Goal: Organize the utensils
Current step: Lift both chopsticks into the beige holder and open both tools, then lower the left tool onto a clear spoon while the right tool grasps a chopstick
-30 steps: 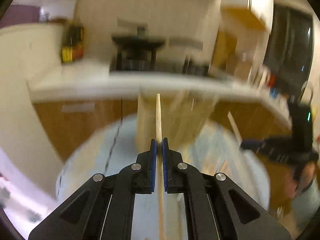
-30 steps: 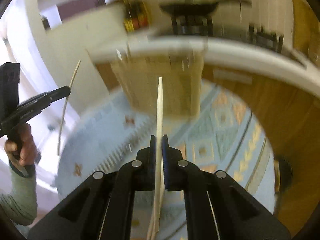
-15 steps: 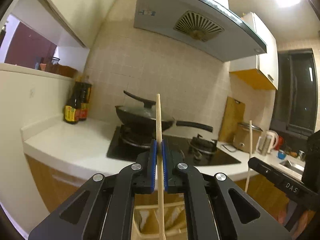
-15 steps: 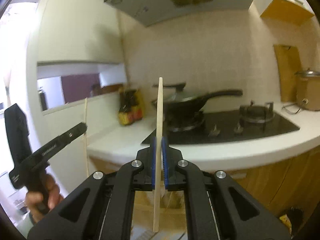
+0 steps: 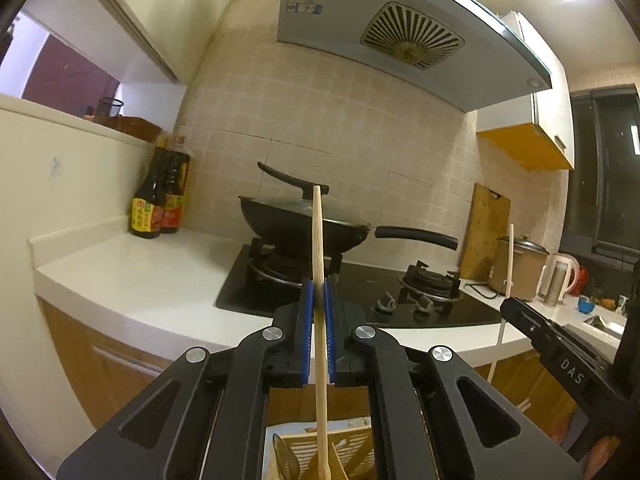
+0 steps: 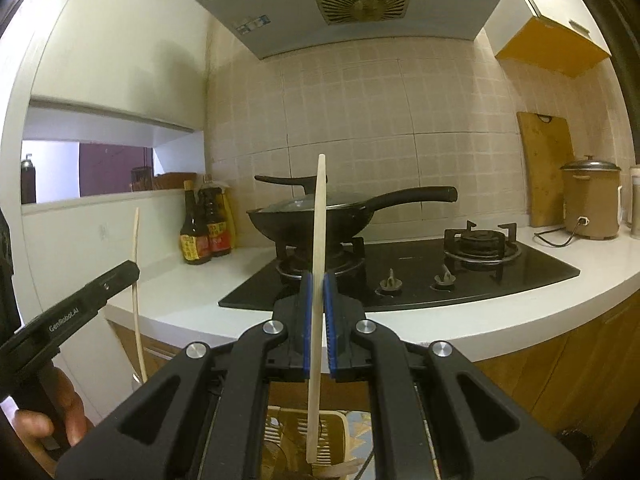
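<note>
My left gripper (image 5: pixel 319 292) is shut on a thin wooden utensil handle (image 5: pixel 318 236) held upright; its lower end reaches toward a slatted wooden utensil holder (image 5: pixel 352 448) below. My right gripper (image 6: pixel 315 286) is shut on a flat pale wooden utensil (image 6: pixel 319 216), also upright, above the same holder (image 6: pixel 320 440), which has other utensils in it. The right gripper and its stick show at the right of the left wrist view (image 5: pixel 552 344). The left gripper and its stick show at the left of the right wrist view (image 6: pixel 80 304).
A white counter (image 6: pixel 168 300) carries a black gas hob (image 6: pixel 420 276) with a lidded black wok (image 6: pixel 316 216). Sauce bottles (image 6: pixel 204 224) stand at the counter's left. A cutting board (image 6: pixel 546 168) and rice cooker (image 6: pixel 590 196) stand at the right. A range hood (image 6: pixel 352 0) hangs above.
Both grippers have tilted up from looking down at the holder and rug to facing the counter and stove. Each still holds its utensil.
</note>
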Available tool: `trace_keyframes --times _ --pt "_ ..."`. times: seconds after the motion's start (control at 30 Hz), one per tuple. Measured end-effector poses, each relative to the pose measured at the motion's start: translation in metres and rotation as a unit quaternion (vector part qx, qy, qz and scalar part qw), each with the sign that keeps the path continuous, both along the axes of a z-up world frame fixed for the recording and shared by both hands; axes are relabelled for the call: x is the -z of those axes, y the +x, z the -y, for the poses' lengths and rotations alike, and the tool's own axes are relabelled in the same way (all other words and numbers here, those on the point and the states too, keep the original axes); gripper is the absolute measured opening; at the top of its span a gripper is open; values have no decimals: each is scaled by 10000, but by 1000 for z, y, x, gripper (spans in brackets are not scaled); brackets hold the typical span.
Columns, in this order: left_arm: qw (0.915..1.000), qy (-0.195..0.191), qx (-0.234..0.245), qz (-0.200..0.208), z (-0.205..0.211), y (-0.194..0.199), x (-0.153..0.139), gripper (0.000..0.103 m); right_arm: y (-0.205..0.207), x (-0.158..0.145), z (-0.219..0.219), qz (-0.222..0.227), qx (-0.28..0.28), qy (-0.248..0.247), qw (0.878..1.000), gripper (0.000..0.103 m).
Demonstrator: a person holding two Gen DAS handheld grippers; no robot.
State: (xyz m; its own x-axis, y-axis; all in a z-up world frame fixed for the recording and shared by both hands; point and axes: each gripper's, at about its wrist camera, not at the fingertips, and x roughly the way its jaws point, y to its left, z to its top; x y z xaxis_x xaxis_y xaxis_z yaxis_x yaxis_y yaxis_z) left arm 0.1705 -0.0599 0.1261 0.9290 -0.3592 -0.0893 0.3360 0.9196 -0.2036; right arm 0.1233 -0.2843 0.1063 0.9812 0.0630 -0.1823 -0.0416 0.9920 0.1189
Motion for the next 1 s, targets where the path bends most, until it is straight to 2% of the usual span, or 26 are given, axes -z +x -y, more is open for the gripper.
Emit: trace_keyframes --times 0.13,0.17,0.2,0.27,0.37,0.4,0.43,0.63,0.73,0.8,0.87,1.0 --pt "9998 29 144 -129 -1 -4 11 5 -3 9 -1 -200 -141 8 9997 8" --pt "9997 25 183 -161 -2 -4 13 6 -5 11 0 -258 -181 20 9995 16" --pt "9995 29 235 -201 -4 -7 16 10 -11 12 1 -286 -188 24 9994 31" --pt "9991 56 284 -294 -9 -13 21 15 -22 14 6 -318 -187 70 9993 43" --pt "9982 35 384 -449 -17 -24 25 36 -42 13 10 -464 -288 154 9984 43" --pt "9980 17 417 -474 -20 -29 26 49 -47 13 11 -519 -273 139 9982 43" --pt "9975 8 481 -520 -24 -35 26 55 -55 12 12 -641 -264 114 9975 43" --pt "9945 44 724 -755 -41 -74 26 58 -83 18 9 -1531 -430 62 9873 43" --pt "9937 62 755 -826 -46 -95 28 61 -93 27 4 -2033 -575 24 9774 43" --pt "9919 246 677 -1048 -44 -103 31 61 -96 37 0 -2414 -564 -80 9687 43" --pt "9869 475 638 -1401 -42 -108 40 61 -99 52 -5 -2867 -668 -92 9556 43" --pt "9656 987 719 -2295 -30 -112 74 61 -110 89 -15 -3620 -793 -169 9286 43"
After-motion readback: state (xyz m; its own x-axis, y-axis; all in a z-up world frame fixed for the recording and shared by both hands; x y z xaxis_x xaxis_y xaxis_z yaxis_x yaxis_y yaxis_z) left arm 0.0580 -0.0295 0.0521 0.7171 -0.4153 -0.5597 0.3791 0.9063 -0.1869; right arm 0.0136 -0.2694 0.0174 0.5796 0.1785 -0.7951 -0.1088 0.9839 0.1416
